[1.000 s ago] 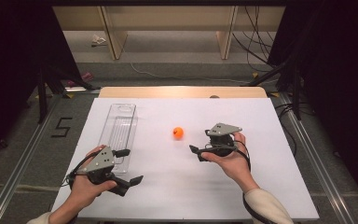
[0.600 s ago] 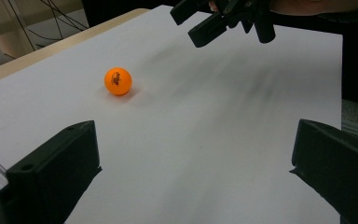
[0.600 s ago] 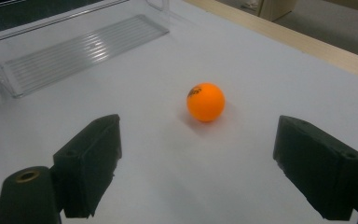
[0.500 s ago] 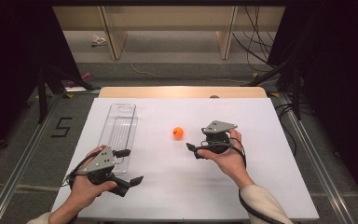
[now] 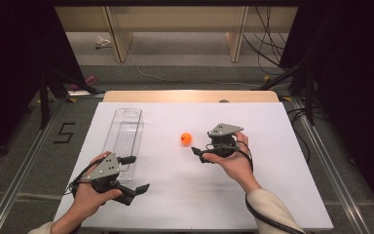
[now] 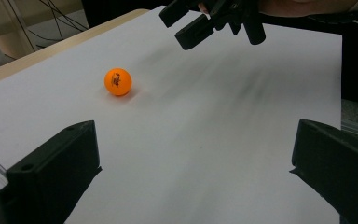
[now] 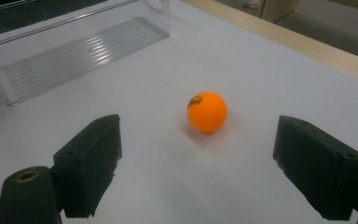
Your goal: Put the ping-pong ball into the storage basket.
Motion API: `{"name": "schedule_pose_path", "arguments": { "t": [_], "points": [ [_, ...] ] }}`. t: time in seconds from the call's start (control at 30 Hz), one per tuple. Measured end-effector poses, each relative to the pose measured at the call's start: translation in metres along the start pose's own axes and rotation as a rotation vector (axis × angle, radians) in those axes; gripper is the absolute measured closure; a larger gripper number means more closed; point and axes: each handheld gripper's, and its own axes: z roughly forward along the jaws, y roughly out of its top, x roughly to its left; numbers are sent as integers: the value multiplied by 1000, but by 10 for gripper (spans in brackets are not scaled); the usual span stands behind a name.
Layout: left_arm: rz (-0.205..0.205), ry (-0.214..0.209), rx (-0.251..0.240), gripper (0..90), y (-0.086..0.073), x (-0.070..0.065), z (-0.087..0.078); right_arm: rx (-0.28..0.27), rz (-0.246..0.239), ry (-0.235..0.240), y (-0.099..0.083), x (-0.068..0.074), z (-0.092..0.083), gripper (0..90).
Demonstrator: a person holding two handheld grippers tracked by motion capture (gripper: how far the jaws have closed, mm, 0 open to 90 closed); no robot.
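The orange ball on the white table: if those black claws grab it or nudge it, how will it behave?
The orange ball is round and sits free on the flat white table, so a nudge would probably send it rolling. It looks like a ping-pong ball, so likely very light. Its smooth curve might squirt out from the open right gripper unless squeezed dead centre.

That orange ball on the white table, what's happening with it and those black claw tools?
A person holds a two-jaw gripper in each hand. The right gripper is open and aimed at the orange ping-pong ball, close to it but not touching. The left gripper, also open, sits nearer the person beside a clear plastic tray. The ball rests on the white table, ungrasped.
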Motion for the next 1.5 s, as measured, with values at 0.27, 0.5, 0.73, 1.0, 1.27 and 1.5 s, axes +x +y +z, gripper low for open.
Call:
{"name": "schedule_pose_path", "arguments": {
  "t": [0.27, 0.5, 0.73, 1.0, 1.27, 1.5],
  "points": [
    [2, -2, 1, 4, 0, 0, -1, 2, 0, 0, 5, -2, 7, 162],
    [5, -4, 0, 4, 0, -1, 0, 4, -2, -4, 8, -3, 13, 162],
    [6, -5, 1, 4, 0, -1, 0, 13, -6, 1, 9, -3, 19, 162],
    [5, -5, 0, 4, 0, -1, -1, 23, -8, 3, 10, -3, 25, 162],
    [7, -4, -1, 4, 0, -1, -1, 28, -10, 8, 12, -3, 32, 162],
    [9, -5, -2, 4, 1, -1, -1, 34, -12, 10, 13, -3, 37, 163]
  ]
}}
